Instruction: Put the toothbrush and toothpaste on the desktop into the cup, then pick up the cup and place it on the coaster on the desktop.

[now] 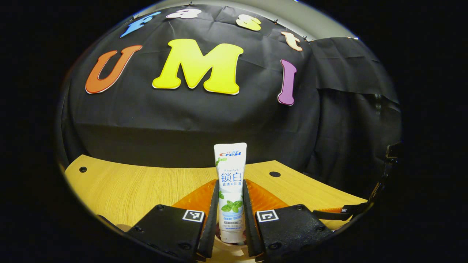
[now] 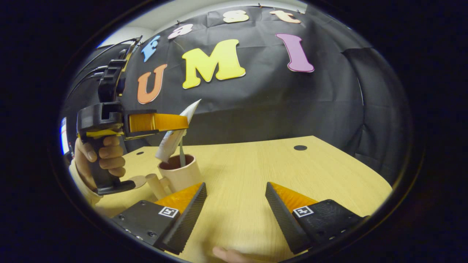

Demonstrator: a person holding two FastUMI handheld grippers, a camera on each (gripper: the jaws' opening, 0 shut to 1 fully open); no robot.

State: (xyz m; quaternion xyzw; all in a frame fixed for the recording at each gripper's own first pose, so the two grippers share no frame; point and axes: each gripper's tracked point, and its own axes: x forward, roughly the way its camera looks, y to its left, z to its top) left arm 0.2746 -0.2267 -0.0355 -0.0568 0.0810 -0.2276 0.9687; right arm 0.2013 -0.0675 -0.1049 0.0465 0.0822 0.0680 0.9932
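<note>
Left gripper [image 1: 231, 219] pinches the toothpaste tube [image 1: 230, 190], soft and light, mid-body above the cup [image 2: 179, 171], apparently beside the toothbrush [image 2: 181, 153]; right gripper [image 2: 236, 204] hangs spread over the desktop [image 2: 292, 171].

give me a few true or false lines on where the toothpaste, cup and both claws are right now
1. The left claw is shut on the toothpaste. True.
2. The toothpaste lies flat on the desktop. False: it is held tilted over the cup, its lower end at the cup's mouth.
3. The right claw is open and holds nothing. True.
4. The cup has tipped onto its side. False: it stands upright on the desktop.
5. A thin stick-like handle, likely the toothbrush, stands in the cup. True.
6. The right claw is gripping the cup. False: the cup sits beyond its left finger, apart from it.
</note>
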